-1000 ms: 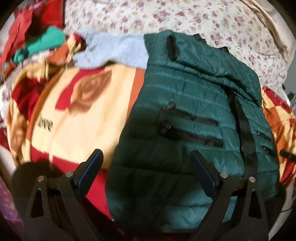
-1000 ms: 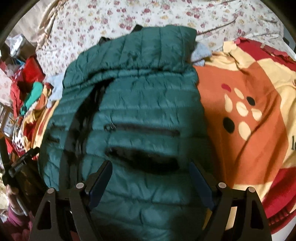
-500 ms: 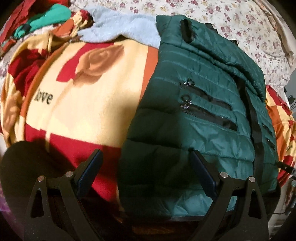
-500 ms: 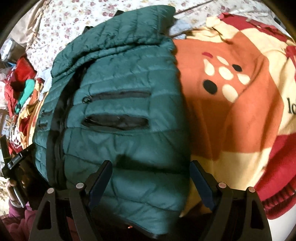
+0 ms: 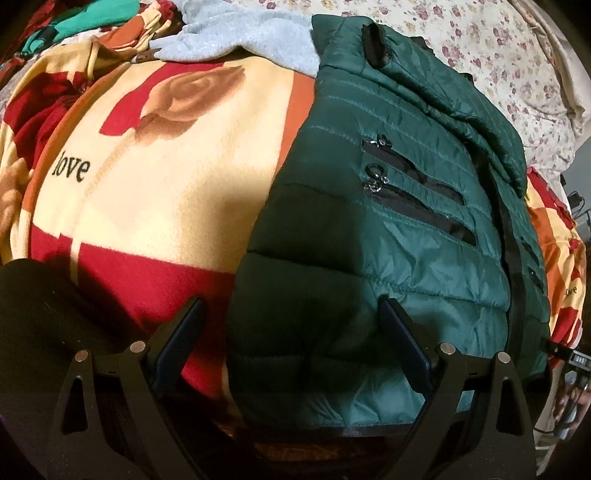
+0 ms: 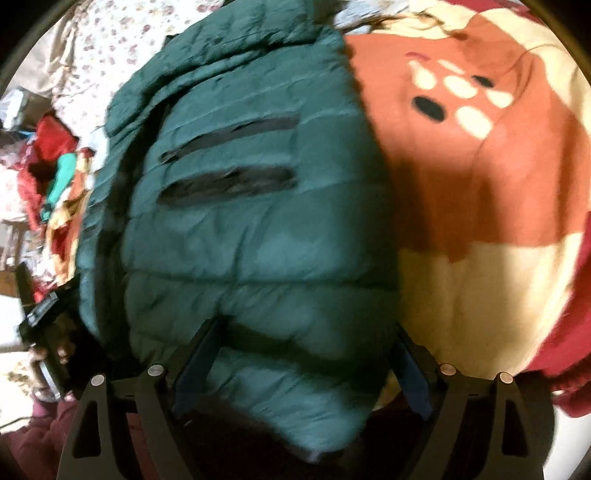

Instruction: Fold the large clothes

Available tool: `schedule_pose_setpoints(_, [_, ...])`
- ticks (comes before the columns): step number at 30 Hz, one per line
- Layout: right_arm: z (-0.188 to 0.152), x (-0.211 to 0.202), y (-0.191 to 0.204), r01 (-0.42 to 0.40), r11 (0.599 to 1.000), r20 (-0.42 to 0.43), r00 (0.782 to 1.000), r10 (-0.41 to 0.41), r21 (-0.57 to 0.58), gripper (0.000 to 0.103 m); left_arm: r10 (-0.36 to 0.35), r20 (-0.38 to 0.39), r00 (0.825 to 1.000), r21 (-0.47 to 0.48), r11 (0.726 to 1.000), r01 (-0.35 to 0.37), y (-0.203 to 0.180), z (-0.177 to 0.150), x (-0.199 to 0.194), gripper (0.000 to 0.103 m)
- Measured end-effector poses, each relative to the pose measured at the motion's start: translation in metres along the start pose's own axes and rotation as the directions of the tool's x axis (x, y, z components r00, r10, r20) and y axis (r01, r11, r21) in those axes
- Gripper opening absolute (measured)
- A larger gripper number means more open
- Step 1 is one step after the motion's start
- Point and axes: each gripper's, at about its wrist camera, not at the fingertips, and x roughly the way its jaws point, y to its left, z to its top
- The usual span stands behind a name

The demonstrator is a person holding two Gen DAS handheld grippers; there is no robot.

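Since a second ago both grippers have come down closer to the green quilted jacket (image 5: 388,236), so its near hem now fills the lower part of each wrist view. The jacket lies flat on a red, cream and orange blanket (image 5: 155,192) printed with roses and the word "love". Its hem is toward the near edge of the blanket and its collar toward the far edge, where a floral sheet (image 5: 491,48) shows.

The left gripper (image 5: 291,354) is wide open above the jacket's left hem corner. One finger is over the blanket, the other over the green fabric, and neither pad presses on it.

The right gripper (image 6: 303,365) has its jaws opening. The jacket's right hem corner lies between them, ungripped; this view is blurred.

A grey garment (image 5: 236,33) lies by the jacket's collar, near the blanket's far edge.
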Motion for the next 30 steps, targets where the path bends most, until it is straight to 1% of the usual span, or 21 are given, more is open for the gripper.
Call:
schedule_pose_setpoints(1, [-0.002, 0.0, 0.002, -0.017, 1.0, 0.004, 1.0, 0.017, -0.008, 0.086, -0.005, -0.004, 1.0, -0.001, 1.0, 0.005, 0.0, -0.001, 0.001, 0.1])
schedule_pose_setpoints(2, [-0.004, -0.001, 0.005, -0.036, 0.999, 0.013, 0.999, 0.036, -0.021, 0.086, -0.01, -0.01, 1.0, 0.0, 1.0, 0.01, 0.0, -0.002, 0.003, 0.102])
schedule_pose_setpoints(5, [-0.007, 0.0, 0.011, -0.061, 0.997, 0.032, 0.998, 0.062, -0.049, 0.086, 0.005, -0.02, 1.0, 0.033, 0.999, -0.004, -0.006, -0.006, 0.005, 0.102])
schedule_pose_setpoints(7, [-0.008, 0.004, 0.01, -0.067, 0.996, 0.027, 0.997, 0.069, -0.062, 0.083, 0.009, -0.03, 1.0, 0.05, 0.999, -0.007, -0.008, -0.008, 0.006, 0.102])
schedule_pose_setpoints(9, [-0.01, 0.007, 0.007, -0.08, 0.995, 0.026, 0.996, 0.081, -0.056, 0.081, 0.007, -0.035, 0.999, 0.046, 0.999, -0.005, -0.008, -0.008, 0.006, 0.102])
schedule_pose_setpoints(11, [-0.008, 0.006, 0.009, -0.093, 0.994, 0.033, 0.995, 0.095, -0.058, 0.071, 0.006, -0.04, 0.999, 0.038, 0.999, -0.004, -0.008, -0.007, 0.006, 0.102])
schedule_pose_setpoints(13, [-0.009, 0.003, 0.01, -0.094, 0.992, 0.038, 0.995, 0.097, -0.083, 0.054, 0.012, -0.042, 0.999, 0.039, 0.999, -0.01, -0.01, -0.008, 0.006, 0.102])
schedule_pose_setpoints(15, [-0.01, 0.0, 0.017, -0.07, 0.987, 0.04, 0.996, 0.076, -0.141, 0.045, 0.016, -0.046, 0.999, 0.043, 0.999, -0.014, -0.01, -0.009, 0.006, 0.102])
schedule_pose_setpoints(17, [-0.009, -0.002, 0.022, -0.06, 0.983, 0.04, 0.997, 0.068, -0.173, 0.044, 0.02, -0.051, 0.999, 0.044, 0.999, -0.017, -0.01, -0.009, 0.006, 0.102])
schedule_pose_setpoints(19, [-0.006, 0.003, 0.02, -0.077, 0.984, 0.035, 0.996, 0.083, -0.162, 0.045, 0.023, -0.054, 0.998, 0.043, 0.999, -0.02, -0.01, -0.009, 0.006, 0.102])
schedule_pose_setpoints(20, [-0.005, 0.007, 0.018, -0.079, 0.984, 0.032, 0.996, 0.085, -0.157, 0.046, 0.024, -0.055, 0.998, 0.043, 0.999, -0.022, -0.011, -0.009, 0.007, 0.102])
schedule_pose_setpoints(22, [-0.006, 0.014, 0.014, -0.094, 0.985, 0.046, 0.994, 0.101, -0.144, 0.056, 0.026, -0.059, 0.998, 0.045, 0.999, -0.023, -0.011, -0.008, 0.008, 0.102])
schedule_pose_setpoints(23, [-0.008, 0.016, 0.013, -0.104, 0.984, 0.053, 0.992, 0.113, -0.144, 0.057, 0.026, -0.06, 0.998, 0.046, 0.999, -0.023, -0.012, -0.008, 0.008, 0.102])
schedule_pose_setpoints(25, [-0.01, 0.017, 0.016, -0.098, 0.982, 0.076, 0.991, 0.111, -0.163, 0.057, 0.029, -0.062, 0.998, 0.05, 0.998, -0.026, -0.013, -0.009, 0.009, 0.102])
schedule_pose_setpoints(26, [-0.011, 0.016, 0.016, -0.093, 0.981, 0.078, 0.991, 0.107, -0.168, 0.054, 0.029, -0.064, 0.998, 0.056, 0.998, -0.026, -0.014, -0.009, 0.009, 0.098])
schedule_pose_setpoints(27, [-0.01, 0.014, 0.016, -0.087, 0.981, 0.082, 0.991, 0.102, -0.172, 0.045, 0.017, -0.063, 0.998, 0.064, 0.998, -0.013, -0.016, -0.009, 0.007, 0.092])
schedule_pose_setpoints(28, [-0.01, 0.011, 0.017, -0.082, 0.98, 0.093, 0.991, 0.1, -0.18, 0.036, 0.007, -0.063, 0.998, 0.075, 0.997, -0.002, -0.017, -0.01, 0.004, 0.075])
schedule_pose_setpoints(29, [-0.01, 0.008, 0.018, -0.074, 0.979, 0.101, 0.99, 0.095, -0.189, 0.033, 0.012, -0.056, 0.998, 0.087, 0.996, -0.008, -0.02, -0.01, 0.001, 0.06])
schedule_pose_setpoints(30, [-0.01, 0.005, 0.02, -0.06, 0.977, 0.109, 0.99, 0.084, -0.205, 0.029, 0.023, -0.041, 0.999, 0.104, 0.994, -0.019, -0.023, -0.011, -0.002, 0.051])
